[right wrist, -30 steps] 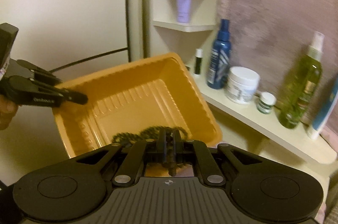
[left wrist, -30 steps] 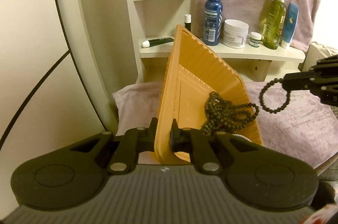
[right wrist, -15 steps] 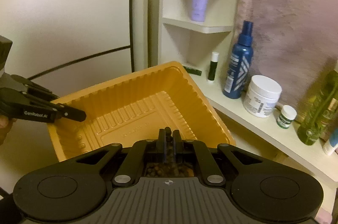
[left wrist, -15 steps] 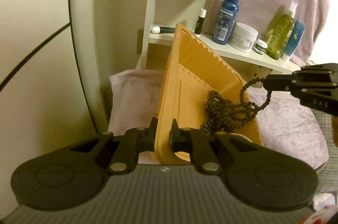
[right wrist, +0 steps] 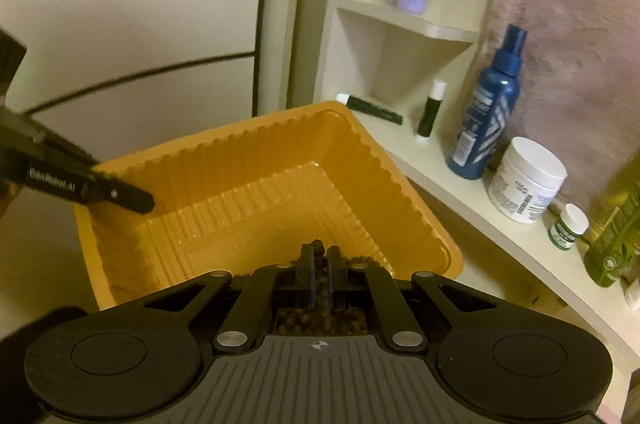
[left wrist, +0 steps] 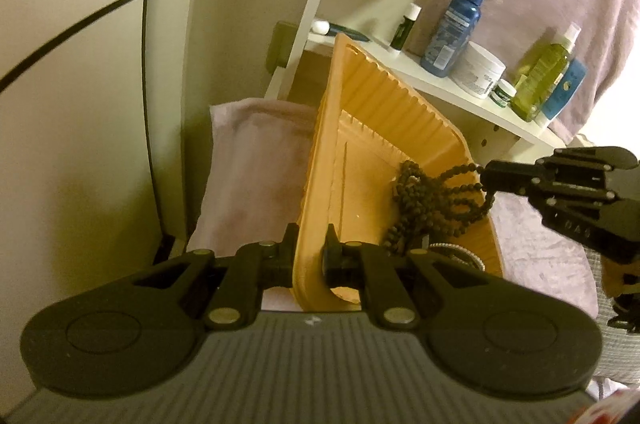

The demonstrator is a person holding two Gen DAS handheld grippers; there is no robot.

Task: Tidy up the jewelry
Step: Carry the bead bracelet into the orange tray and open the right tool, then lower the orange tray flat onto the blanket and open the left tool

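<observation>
My left gripper [left wrist: 310,256] pinches the near rim of the orange plastic tray [left wrist: 372,128], holding it tilted on edge above a mauve towel [left wrist: 256,160]. In the tray's low corner lies a heap of dark beaded necklaces [left wrist: 420,200], with a silvery ring-shaped piece [left wrist: 452,250] just beneath them. My right gripper [left wrist: 486,178] reaches in from the right, its jaws pressed together on a strand of those beads, which shows between the pads in its own view. Behind, a white shelf [left wrist: 452,84] carries a blue spray bottle [left wrist: 454,28], a white jar [left wrist: 478,70] and a green bottle [left wrist: 538,82].
</observation>
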